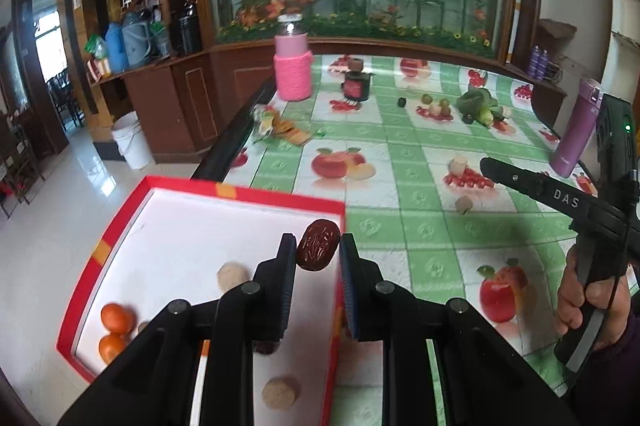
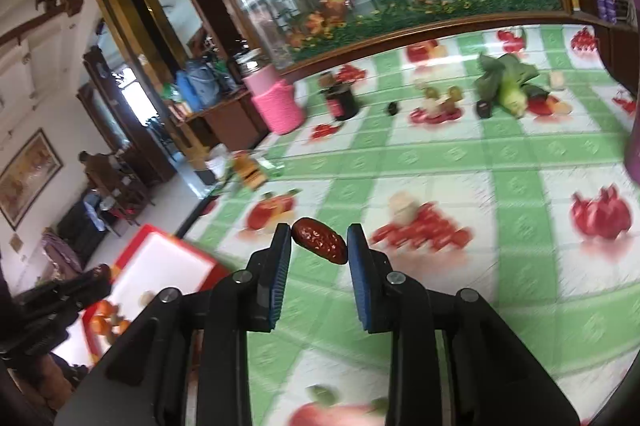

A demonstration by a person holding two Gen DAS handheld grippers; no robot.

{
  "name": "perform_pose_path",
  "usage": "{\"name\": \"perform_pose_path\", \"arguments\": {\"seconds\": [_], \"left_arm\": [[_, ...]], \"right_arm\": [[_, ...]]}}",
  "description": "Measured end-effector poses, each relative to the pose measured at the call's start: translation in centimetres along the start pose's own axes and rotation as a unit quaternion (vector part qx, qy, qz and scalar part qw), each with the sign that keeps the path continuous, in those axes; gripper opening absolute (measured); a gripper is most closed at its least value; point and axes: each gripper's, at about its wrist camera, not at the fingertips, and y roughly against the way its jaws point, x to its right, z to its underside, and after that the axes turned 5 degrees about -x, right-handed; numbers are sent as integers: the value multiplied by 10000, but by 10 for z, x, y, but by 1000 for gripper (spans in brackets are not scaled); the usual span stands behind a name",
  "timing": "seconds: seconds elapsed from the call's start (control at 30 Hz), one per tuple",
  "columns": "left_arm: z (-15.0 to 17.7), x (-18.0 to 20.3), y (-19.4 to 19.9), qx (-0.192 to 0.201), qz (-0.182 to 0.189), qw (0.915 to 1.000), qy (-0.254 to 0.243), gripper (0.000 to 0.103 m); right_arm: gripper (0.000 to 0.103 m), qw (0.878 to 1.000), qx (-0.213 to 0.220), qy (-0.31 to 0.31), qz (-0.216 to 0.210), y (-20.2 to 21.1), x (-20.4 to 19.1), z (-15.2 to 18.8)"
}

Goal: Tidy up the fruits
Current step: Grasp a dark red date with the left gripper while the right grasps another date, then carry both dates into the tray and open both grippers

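Dates: you carry two, one in each gripper, both dark red-brown, wrinkled and glossy.
Left date (image 1: 318, 245): pinched at the tips of your left gripper (image 1: 316, 254), held upright over the right-hand wall of the red box (image 1: 248, 193).
Right date (image 2: 319, 240): pinched slantwise at the tips of your right gripper (image 2: 319, 246), held above the desk (image 2: 440, 162), well apart from the box, which sits low and left in that view.
Box contents: two oranges (image 1: 115, 332) in the near corner and pale round pieces (image 1: 232, 276) on the white floor.
Step in hand: by my judgement, delivery of the fruit into the box; the left date is almost in place, the right one is on its way.
Next move: carry the left gripper further inside the wall before you spread it, or the date may drop on the rim and roll out. Bring the right gripper across afterwards.
Remaining: small fruits (image 1: 436, 104) and greens (image 1: 478, 104) lie at the far end of the desk, not yet collected.
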Motion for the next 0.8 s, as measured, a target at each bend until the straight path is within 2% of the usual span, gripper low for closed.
{"name": "perform_pose_path", "arguments": {"seconds": [0.3,0.47,0.67,0.8], "left_arm": [[27,-35,5,-51,-134,9995,281,21],[35,-65,9,-60,-291,9982,517,21],[26,-96,11,21,-586,9955,741,21],[11,-115,4,18,-655,9933,947,21]], "right_arm": [[31,9966,-505,292,-583,-24,-64,41],[31,9938,-721,556,-631,-39,-95,53],[31,9909,-778,835,-711,-56,-131,49],[31,9887,-846,954,-784,-74,-155,43]]}}
